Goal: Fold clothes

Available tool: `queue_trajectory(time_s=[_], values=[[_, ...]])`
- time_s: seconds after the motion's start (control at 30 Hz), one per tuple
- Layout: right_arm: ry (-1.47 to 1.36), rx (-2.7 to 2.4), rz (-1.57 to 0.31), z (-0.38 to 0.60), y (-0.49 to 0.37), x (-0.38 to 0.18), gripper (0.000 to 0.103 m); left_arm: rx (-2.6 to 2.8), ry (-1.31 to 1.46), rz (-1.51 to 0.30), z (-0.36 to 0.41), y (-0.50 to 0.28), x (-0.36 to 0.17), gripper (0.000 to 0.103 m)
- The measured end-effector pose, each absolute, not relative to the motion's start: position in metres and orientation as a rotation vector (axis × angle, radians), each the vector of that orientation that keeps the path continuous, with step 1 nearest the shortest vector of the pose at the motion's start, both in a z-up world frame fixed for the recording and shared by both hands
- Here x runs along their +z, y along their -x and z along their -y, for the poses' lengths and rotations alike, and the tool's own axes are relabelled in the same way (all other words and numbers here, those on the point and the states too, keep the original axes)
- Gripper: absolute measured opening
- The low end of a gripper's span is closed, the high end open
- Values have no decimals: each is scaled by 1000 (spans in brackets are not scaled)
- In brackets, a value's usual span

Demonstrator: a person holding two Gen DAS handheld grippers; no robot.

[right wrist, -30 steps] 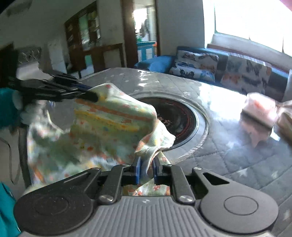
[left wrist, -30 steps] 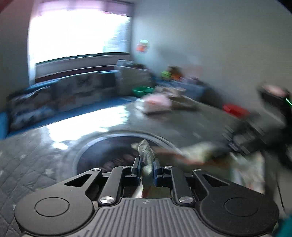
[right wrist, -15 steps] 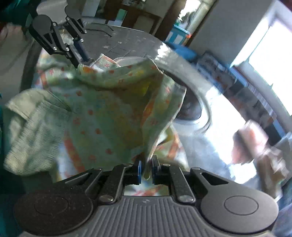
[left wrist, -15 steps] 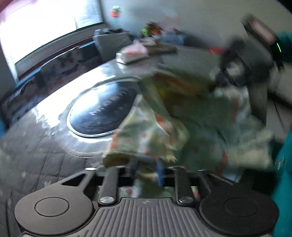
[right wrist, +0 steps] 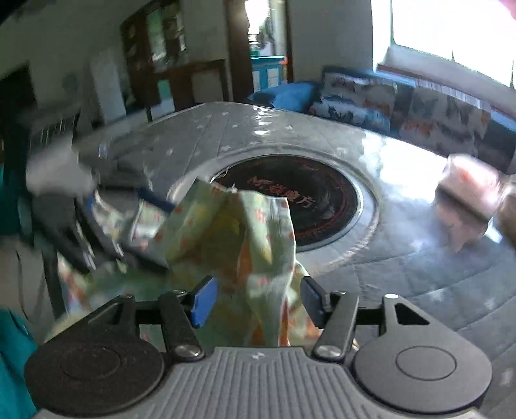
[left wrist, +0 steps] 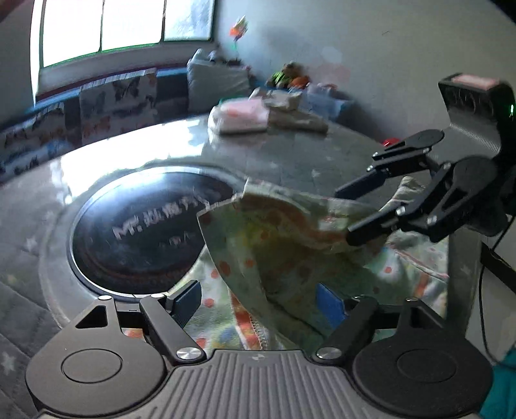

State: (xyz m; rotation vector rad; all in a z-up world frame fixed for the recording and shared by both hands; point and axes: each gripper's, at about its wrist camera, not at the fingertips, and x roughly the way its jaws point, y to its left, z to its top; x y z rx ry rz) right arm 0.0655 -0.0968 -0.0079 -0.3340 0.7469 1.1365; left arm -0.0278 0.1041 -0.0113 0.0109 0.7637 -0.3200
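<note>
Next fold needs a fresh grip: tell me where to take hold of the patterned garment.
Both grippers' jaws have just opened, so the patterned garment hangs loose between them. Probably best: pinch the raised folded corner near the black round inset, coming from above, because that edge stands free of the table.

A garment (left wrist: 283,238) lies on the table (left wrist: 38,225), just right of the round inset (left wrist: 142,232) in the left view, overlapping its rim. Folded stacks (left wrist: 245,116) sit at the table's far edge. A cushioned bench (left wrist: 106,100) runs behind the table, under the window (left wrist: 122,25).
</note>
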Motion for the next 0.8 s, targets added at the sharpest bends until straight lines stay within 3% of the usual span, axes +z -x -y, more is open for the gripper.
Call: queue_trajectory(time_s=[0.03,0.1,0.17,0.2,0.5,0.7,0.8], values=[[306,1138,-762,93,-71,-9,58,-315,-12,-777,-104,26,-13,64],[284,1145,-785,84,-80,-15,52,-306,-13,-803,-104,24,-17,32],[313,1142,-765,76,-80,-18,27,-294,-45,-808,-104,25,-16,18],[353,1144,-726,74,-75,-17,14,-289,-83,-795,-105,27,-14,17],[752,1276,-341,86,8,6,5,-299,-560,-578,-93,80,9,14],[901,1482,-449,91,39,-8,11,-418,-825,-567,-82,121,-18,18],[787,1452,-503,92,27,0,12,-437,-678,-623,-97,120,-13,22]])
